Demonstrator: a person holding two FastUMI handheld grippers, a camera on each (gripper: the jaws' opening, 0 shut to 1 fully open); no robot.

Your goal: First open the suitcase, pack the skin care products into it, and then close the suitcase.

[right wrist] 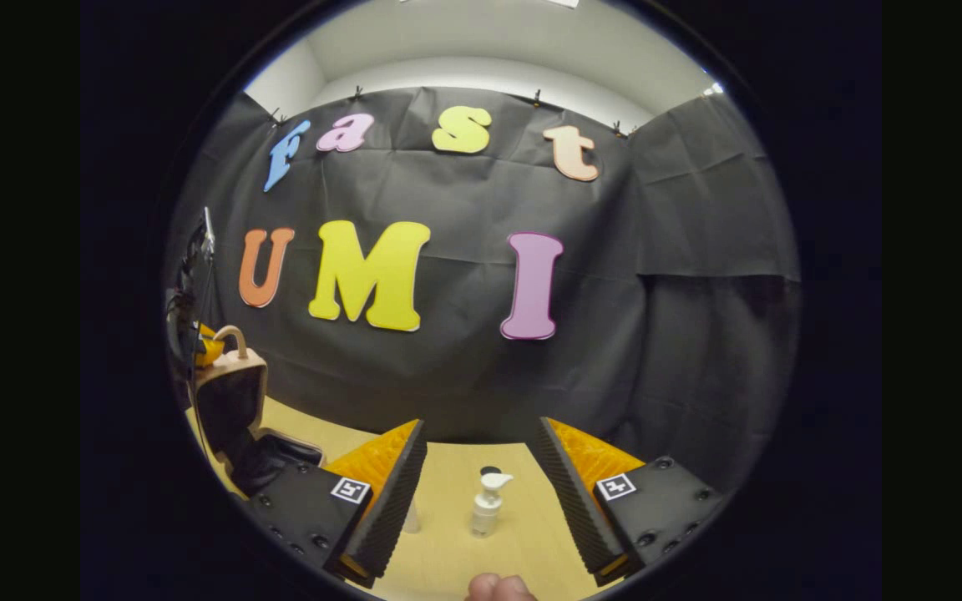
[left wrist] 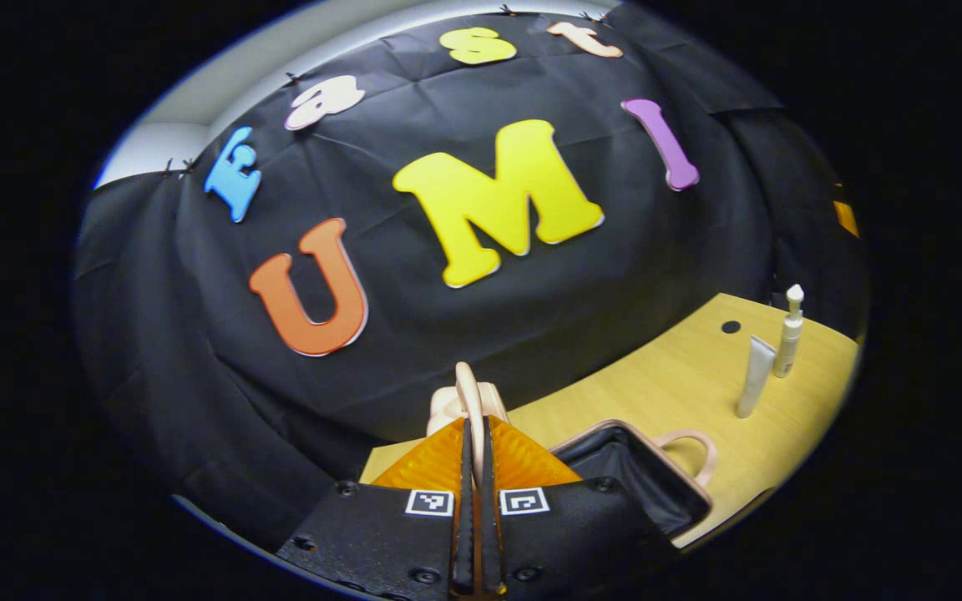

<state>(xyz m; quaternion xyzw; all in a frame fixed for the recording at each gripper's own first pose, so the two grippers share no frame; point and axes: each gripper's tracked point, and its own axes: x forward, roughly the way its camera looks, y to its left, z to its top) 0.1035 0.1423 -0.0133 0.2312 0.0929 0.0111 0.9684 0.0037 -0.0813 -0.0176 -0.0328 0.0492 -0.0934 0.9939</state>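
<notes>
Beige case [left wrist: 631,467] open, lid handle [left wrist: 469,401] pinched in left jaws; right jaws wide; tube [left wrist: 755,376] and bottle [right wrist: 487,502] unpacked on worktop [left wrist: 665,392].

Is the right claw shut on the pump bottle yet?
No. In the right gripper view the right claw stands wide open, with the pump bottle upright on the table between its fingers, untouched.

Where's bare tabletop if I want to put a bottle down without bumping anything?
Bare table lies between the open suitcase and the white tube with the pump bottle beside it. In the right gripper view, bare wood surrounds the pump bottle between the open right tongs. It is crowded at the suitcase, where the left tongs clamp its lid handle.
</notes>
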